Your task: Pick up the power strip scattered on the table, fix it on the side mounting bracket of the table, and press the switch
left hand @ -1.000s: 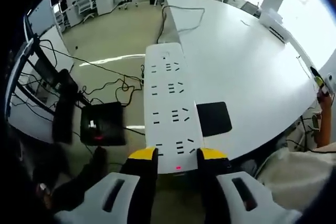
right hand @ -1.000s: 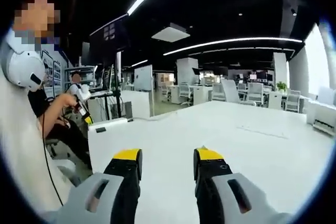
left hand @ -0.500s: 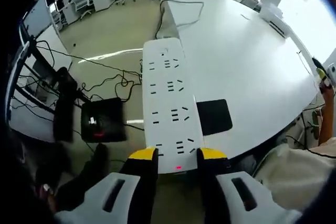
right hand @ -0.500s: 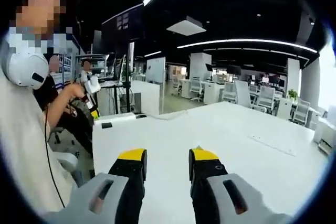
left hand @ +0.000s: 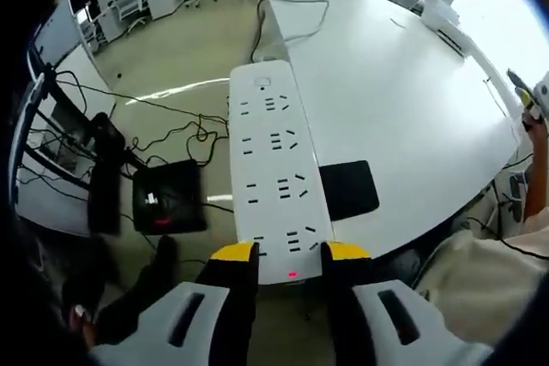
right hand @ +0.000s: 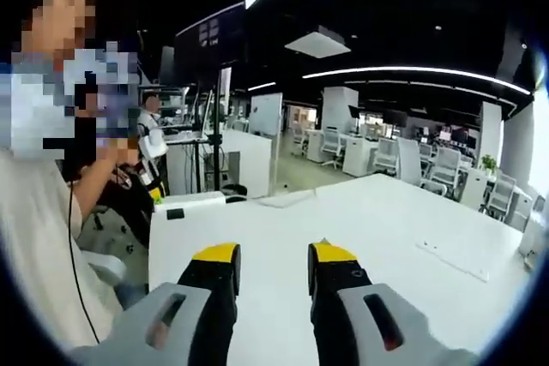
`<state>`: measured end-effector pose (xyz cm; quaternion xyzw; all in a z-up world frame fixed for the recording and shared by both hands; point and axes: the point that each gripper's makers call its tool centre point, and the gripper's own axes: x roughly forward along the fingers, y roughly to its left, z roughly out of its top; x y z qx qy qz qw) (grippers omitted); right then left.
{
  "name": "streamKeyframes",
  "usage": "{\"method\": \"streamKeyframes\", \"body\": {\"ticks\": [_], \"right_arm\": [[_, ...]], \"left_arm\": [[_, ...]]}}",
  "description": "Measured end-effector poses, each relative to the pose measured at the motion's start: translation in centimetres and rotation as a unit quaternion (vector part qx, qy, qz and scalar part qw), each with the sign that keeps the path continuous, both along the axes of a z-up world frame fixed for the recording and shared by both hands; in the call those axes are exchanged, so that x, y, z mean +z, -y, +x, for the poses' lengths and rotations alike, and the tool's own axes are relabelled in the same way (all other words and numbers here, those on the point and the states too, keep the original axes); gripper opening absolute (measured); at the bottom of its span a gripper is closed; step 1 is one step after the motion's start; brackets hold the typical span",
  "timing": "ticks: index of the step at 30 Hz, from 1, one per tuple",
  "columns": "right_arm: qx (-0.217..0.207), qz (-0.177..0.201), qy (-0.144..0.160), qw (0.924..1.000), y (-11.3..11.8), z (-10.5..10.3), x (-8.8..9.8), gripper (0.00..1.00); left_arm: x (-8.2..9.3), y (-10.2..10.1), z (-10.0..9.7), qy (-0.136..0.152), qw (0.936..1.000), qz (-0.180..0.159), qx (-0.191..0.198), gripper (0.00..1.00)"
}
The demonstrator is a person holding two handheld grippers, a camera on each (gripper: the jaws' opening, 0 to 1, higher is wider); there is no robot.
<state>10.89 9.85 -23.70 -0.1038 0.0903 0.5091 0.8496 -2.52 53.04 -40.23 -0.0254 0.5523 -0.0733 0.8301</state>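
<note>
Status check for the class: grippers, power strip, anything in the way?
Left gripper shut on power strip, held along table edge. Right gripper open, empty, above the table. Black pad beside strip; cord trails ahead.

Between my left hand-held gripper's (left hand: 290, 253) yellow-tipped jaws sits a smooth white plastic strip (left hand: 273, 169); beyond it the counter (left hand: 403, 109) looks matt white, the floor (left hand: 180, 57) glossy.
</note>
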Motion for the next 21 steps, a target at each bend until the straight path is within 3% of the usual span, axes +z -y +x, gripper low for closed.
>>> {"method": "streamKeyframes", "body": {"ticks": [21], "right_arm": [[0.043, -0.008, 0.001, 0.9991, -6.0, 1.5, 1.5, 0.13]], "left_arm": [[0.0, 0.0, 0.0, -0.009, 0.9999, 0.0, -0.008, 0.34]]}}
